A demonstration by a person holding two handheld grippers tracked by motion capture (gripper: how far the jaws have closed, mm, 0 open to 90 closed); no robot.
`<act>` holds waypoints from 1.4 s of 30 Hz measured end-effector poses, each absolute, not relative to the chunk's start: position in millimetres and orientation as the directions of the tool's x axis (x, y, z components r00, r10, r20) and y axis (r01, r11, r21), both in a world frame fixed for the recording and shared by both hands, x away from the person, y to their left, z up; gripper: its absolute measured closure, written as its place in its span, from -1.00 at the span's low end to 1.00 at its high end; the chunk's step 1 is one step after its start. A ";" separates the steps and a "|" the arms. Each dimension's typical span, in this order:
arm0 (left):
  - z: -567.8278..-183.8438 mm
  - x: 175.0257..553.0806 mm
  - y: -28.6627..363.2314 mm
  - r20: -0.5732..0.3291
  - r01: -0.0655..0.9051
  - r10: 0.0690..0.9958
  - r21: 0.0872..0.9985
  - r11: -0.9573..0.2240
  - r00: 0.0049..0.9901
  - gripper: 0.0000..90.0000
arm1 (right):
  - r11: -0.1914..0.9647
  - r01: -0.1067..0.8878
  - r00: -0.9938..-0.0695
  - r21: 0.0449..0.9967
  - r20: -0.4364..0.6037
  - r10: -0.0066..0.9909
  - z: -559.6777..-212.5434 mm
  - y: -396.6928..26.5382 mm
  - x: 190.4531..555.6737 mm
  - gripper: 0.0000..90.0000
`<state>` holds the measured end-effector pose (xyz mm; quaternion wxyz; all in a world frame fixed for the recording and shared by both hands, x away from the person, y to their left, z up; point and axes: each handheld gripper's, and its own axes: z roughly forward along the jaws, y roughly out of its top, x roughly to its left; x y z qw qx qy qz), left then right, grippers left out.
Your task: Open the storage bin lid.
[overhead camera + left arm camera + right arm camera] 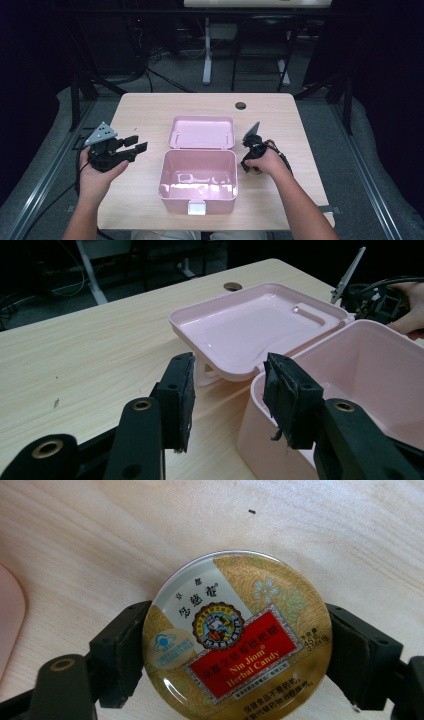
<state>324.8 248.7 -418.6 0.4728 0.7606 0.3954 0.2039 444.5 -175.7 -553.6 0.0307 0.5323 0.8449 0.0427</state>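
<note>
In the high view our right hand (266, 161) covers most of the candy tin (236, 637), right of centre beside the pink box (198, 175). The right gripper (251, 159) points down, its jaws against the tin's two sides. At left, our left gripper (227, 400) hovers level, jaws apart and empty.

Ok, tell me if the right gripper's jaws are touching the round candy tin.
Touching. In the right gripper view, both pads press against the sides of the candy tin, no gap visible.
</note>
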 end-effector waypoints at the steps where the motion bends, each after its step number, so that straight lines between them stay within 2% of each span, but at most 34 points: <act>1: -418.8 325.1 248.8 -0.064 0.410 0.794 0.879 -0.242 0.605 0.23 | 0.432 0.896 -0.434 0.097 -0.008 0.901 -553.3 -175.6 445.0 -0.56; 27: -426.4 325.8 258.8 -0.061 0.431 0.804 0.867 -0.251 0.592 0.22 | 0.463 0.883 -0.464 0.074 0.004 0.886 -552.0 -177.9 448.9 -0.55; 30: -426.0 324.9 260.3 -0.057 0.432 0.807 0.866 -0.253 0.588 0.22 | 0.447 0.890 -0.451 0.089 0.027 0.892 -545.9 -179.9 448.1 -0.55; 36: -428.1 326.8 258.3 -0.059 0.445 0.803 0.855 -0.266 0.593 0.22 | 0.465 0.880 -0.468 0.099 0.010 0.883 -526.3 -183.9 443.8 -0.55; 42: -434.4 332.0 254.2 -0.079 0.477 0.793 0.833 -0.281 0.604 0.12 | 0.482 0.867 -0.489 0.126 0.022 0.872 -507.2 -186.6 436.1 -0.55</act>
